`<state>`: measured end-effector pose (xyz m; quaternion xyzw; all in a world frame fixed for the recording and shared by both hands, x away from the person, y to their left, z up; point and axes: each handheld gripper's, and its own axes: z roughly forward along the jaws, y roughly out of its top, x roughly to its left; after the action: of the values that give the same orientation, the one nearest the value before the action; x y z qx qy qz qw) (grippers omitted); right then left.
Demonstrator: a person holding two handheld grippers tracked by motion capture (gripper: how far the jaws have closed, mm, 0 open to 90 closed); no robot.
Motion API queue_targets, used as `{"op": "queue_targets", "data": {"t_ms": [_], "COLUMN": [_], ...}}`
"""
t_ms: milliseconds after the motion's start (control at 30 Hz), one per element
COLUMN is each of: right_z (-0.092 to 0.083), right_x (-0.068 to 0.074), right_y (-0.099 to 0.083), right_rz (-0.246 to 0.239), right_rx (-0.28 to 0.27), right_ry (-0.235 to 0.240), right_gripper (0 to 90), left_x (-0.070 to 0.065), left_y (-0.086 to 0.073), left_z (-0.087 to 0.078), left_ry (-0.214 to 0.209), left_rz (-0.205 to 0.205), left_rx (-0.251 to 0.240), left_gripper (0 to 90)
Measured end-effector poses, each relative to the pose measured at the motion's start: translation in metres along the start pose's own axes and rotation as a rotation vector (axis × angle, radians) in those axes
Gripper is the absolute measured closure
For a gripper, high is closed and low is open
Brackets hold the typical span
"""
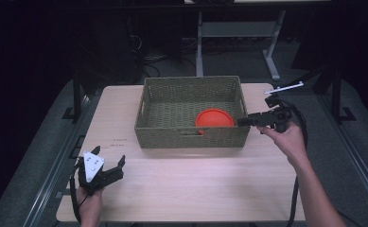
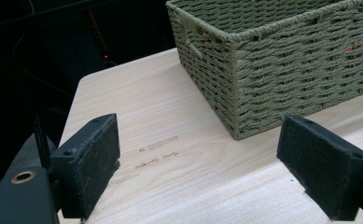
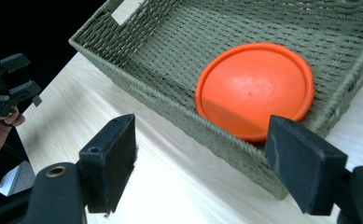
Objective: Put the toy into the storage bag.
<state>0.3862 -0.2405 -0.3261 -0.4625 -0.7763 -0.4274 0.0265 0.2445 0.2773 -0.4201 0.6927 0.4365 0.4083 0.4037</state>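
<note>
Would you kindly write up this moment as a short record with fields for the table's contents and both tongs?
table: pale wood table
basket: green woven basket, at the far middle of the table
plate: orange plate, inside the basket at its near right, tilted against the wall
left tongs: left tongs, open, holding nothing, at the table's near left corner
right tongs: right tongs, open, holding nothing, beside the basket's right wall, aimed at the plate

A wicker basket [image 1: 191, 135] sits on the far middle of the table [image 1: 186, 184]. A plate [image 1: 214, 118] lies in its near right corner. The left gripper [image 1: 109, 166] is at the table's near left, the right gripper [image 1: 242, 122] just right of the basket.
</note>
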Motion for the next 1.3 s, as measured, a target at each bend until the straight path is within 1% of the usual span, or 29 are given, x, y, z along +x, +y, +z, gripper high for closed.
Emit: {"op": "queue_targets", "data": {"t_ms": [167,400,567,633,733,867,1000,1167,1200,1267,1300], "right_z": [-0.002,-0.008,-0.01,-0.01,-0.011,-0.013,-0.015,-0.016,-0.017,-0.017,-0.017], "right_x": [0.0,0.001,0.002,0.001,-0.001,-0.003,-0.004,-0.004,-0.004,-0.003,-0.003], "right_y": [-0.007,-0.013,-0.021,-0.025,-0.031,-0.037,-0.043,-0.052,-0.054,-0.058,-0.06], "right_rz": [-0.003,-0.012,-0.018,-0.012,-0.008,-0.005,0.002,-0.002,-0.002,0.0,-0.002], "right_rx": [0.014,0.01,0.003,-0.001,-0.002,-0.004,-0.009,-0.015,-0.018,-0.02,-0.019], "right_ry": [-0.004,-0.003,0.003,0.008,0.011,0.011,0.016,0.02,0.022,0.025,0.025], "right_gripper": [24.1,23.7,23.5,23.5,23.5,23.5,23.4,23.4,23.4,23.4,23.4], "left_x": [-0.001,0.0,0.0,0.0,0.0,0.0,0.0,0.0,0.001,-0.001,-0.001], "left_y": [0.0,0.0,0.0,0.0,0.0,0.0,0.0,0.0,0.0,0.0,0.0], "left_z": [0.0,0.0,-0.001,0.0,-0.001,0.0,-0.001,-0.001,-0.001,-0.001,-0.001], "left_ry": [0.001,0.004,0.005,0.006,0.006,0.007,0.006,0.008,0.009,0.009,0.008], "left_rz": [0.0,-0.002,-0.005,-0.009,0.001,-0.004,0.0,0.002,0.007,-0.006,-0.003], "left_rx": [-0.004,-0.001,-0.002,-0.004,-0.004,-0.001,-0.003,-0.002,0.003,-0.003,-0.002], "left_gripper": [12.7,12.7,12.7,12.7,12.7,12.7,12.7,12.7,12.7,12.7,12.7]}}
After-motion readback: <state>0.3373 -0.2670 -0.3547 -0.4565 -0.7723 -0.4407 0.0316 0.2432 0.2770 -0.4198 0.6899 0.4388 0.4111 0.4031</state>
